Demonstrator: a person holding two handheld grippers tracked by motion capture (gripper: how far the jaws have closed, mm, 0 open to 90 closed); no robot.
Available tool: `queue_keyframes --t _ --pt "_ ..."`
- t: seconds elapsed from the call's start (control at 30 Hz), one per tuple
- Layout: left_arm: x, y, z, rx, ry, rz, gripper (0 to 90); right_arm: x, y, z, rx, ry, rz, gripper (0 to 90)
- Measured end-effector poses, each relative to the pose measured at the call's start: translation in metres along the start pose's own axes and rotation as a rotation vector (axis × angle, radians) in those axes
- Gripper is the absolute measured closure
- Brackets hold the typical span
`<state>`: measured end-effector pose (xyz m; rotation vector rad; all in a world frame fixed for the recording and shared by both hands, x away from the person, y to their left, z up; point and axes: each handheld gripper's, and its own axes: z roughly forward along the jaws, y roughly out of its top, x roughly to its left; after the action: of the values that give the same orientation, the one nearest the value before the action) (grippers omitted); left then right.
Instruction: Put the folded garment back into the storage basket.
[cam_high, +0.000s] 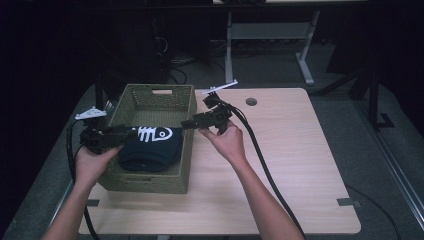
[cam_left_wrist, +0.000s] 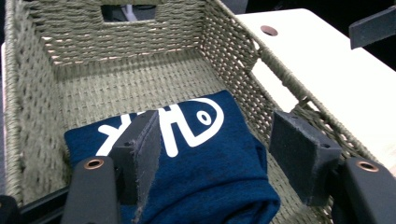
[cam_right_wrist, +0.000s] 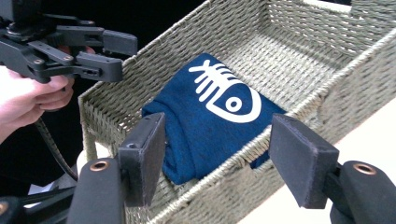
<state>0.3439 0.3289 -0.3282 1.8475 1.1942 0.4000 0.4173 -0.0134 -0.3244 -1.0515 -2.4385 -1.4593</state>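
Navy folded cloth with a white fish-skeleton print (cam_high: 150, 147) lies flat on the floor of the olive woven rectangular basket (cam_high: 189, 145), toward its near end. I see my left tongs (cam_high: 127, 134) hovering above the cloth's left edge, spread, nothing between the pads. My right tongs (cam_high: 186, 124) hang over the basket's right rim, spread too and empty. The basket sits on the left part of the pale wooden bench (cam_high: 290, 150).
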Motion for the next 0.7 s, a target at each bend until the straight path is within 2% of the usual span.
queue_keyframes --t 0.3,0.7 --pt "-0.009 0.004 0.0 -0.022 -0.028 -0.006 30.5 -0.004 -0.001 -0.016 -0.016 0.003 -0.002 34.2" --pt "-0.023 0.004 0.009 -0.02 -0.068 -0.006 27.5 -0.015 -0.01 -0.035 -0.03 0.001 0.008 32.7"
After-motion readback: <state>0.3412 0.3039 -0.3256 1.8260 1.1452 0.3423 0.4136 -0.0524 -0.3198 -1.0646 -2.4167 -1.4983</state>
